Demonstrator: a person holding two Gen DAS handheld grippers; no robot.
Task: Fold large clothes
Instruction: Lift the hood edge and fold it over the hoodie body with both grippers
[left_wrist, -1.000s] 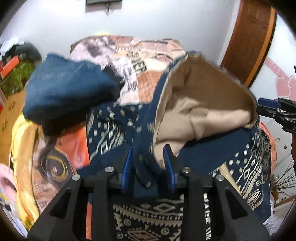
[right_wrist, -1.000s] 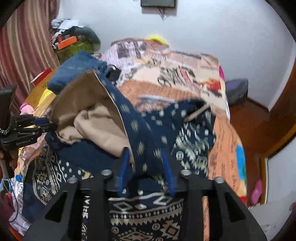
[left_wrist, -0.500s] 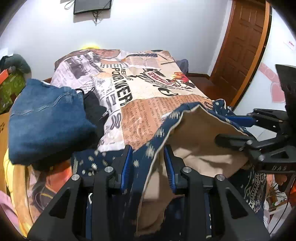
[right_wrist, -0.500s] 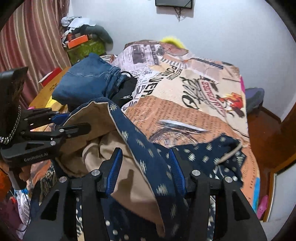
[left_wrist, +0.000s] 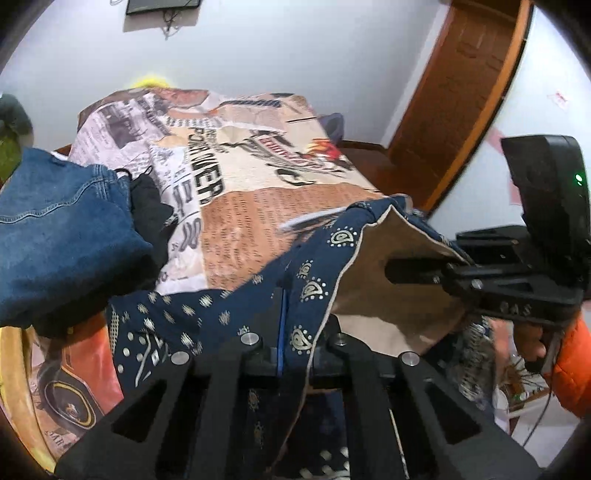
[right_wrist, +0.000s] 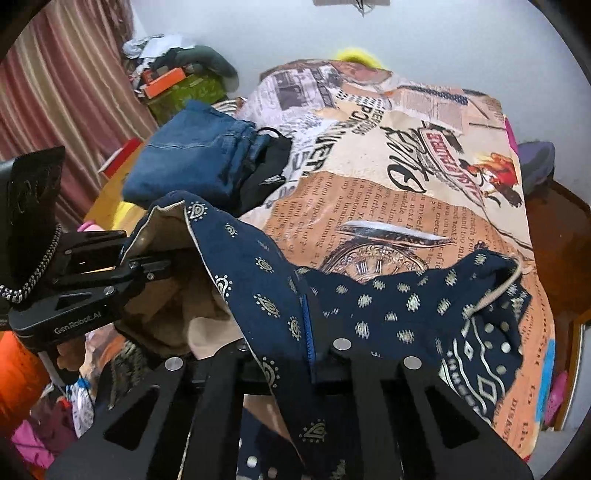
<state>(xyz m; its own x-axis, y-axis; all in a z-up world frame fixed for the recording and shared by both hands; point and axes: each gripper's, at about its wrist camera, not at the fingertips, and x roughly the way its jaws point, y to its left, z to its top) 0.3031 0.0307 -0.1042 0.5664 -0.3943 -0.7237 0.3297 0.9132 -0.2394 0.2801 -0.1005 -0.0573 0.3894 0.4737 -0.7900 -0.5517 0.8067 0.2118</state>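
Note:
A large navy patterned garment with a tan lining is held up over the near end of the bed. My left gripper is shut on its edge; the cloth drapes over the fingers and hides them. My right gripper is shut on another part of the same edge. Each gripper shows in the other's view: the right one at the right of the left wrist view, the left one at the left of the right wrist view. The rest of the garment trails onto the bed.
The bed has a newspaper-print cover. Folded blue jeans and a black garment lie on its left side. A wooden door stands at the right, curtains and a cluttered shelf at the left.
Both grippers have lifted the garment's edge and drawn closer together. The tan lining that faced up has folded in, and more of the bed cover now shows.

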